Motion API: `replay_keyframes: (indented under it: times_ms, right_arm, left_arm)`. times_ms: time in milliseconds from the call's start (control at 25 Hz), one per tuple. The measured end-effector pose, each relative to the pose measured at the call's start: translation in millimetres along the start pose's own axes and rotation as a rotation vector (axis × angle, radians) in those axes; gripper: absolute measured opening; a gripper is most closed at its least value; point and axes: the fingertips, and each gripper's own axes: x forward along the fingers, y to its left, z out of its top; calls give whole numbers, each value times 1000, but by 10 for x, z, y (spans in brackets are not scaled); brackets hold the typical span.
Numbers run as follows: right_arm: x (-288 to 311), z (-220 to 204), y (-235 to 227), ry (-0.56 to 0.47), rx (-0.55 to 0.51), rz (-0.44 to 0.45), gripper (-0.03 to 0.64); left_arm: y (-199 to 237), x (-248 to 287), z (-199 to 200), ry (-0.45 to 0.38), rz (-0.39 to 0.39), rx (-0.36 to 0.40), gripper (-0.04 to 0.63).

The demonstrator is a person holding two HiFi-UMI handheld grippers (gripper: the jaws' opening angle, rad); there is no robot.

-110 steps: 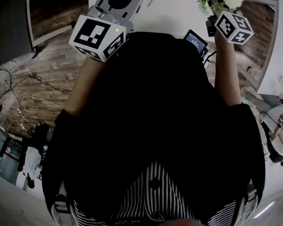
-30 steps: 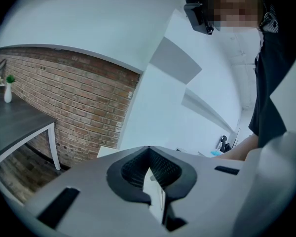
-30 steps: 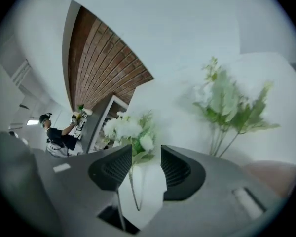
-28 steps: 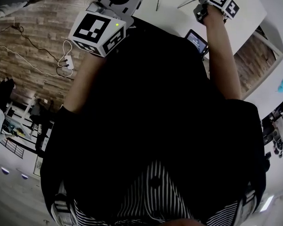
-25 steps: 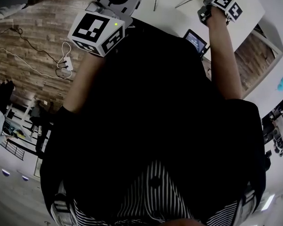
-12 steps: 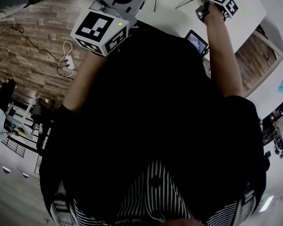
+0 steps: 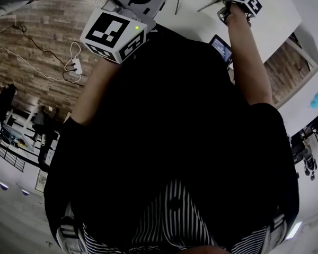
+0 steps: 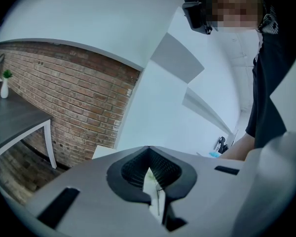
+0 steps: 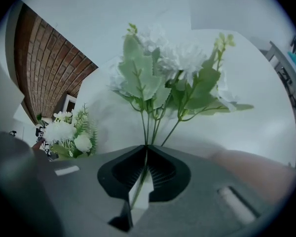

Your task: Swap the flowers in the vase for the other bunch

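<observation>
**Right jaws pinch a flower bunch on the white desk**

At the far left of the head view, plank floor (image 7: 37, 62) carries a corded white power block (image 7: 74, 66). The left gripper view adds a brick wall (image 8: 74, 102) with a dark desk (image 8: 15, 125) in front of it. The left gripper (image 8: 149, 149) hangs at the near edge of the white desk (image 7: 201, 20), its jaws pressed together with nothing gripped. A dark top (image 7: 175, 142) fills the middle of the head view and hides most of that desk. Only a strip shows along the top, with a small lit screen (image 7: 221, 46) at its edge. Further right, the right gripper (image 9: 147, 148) points steeply down. Its jaws have just been closing and now pinch the thin green stems (image 9: 147, 127) of the white bunch (image 9: 163, 68), which seems to lie flat on the desk. A second bunch (image 9: 69, 132) sits to its left. The gripper body cuts off its stems, so what holds it cannot be told.
</observation>
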Motion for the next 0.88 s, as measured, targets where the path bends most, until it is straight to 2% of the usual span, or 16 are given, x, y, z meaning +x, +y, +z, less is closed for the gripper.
replay_keyframes:
  times_ms: [80,320,560,720,880]
  right_arm:
    - [38,-12,15,1,4,20,11]
    - [-199,101,307,-94,-33,123,8]
    - [-691,231,485,-214,-63,252,8]
    - [-1127,383,769,-328,-159,361,8]
    - [-1594,493,805,-421,-254,397,8]
  left_arm:
    - [15,-1,-21,6,-2,1,5]
    - [39,4,6,8,-10,4,5]
    - [-223,88,34,6,-53,32,5]
    - [-243,115,67,11,-86,50,5]
    - [-376,193,113,14,-116,67,5]
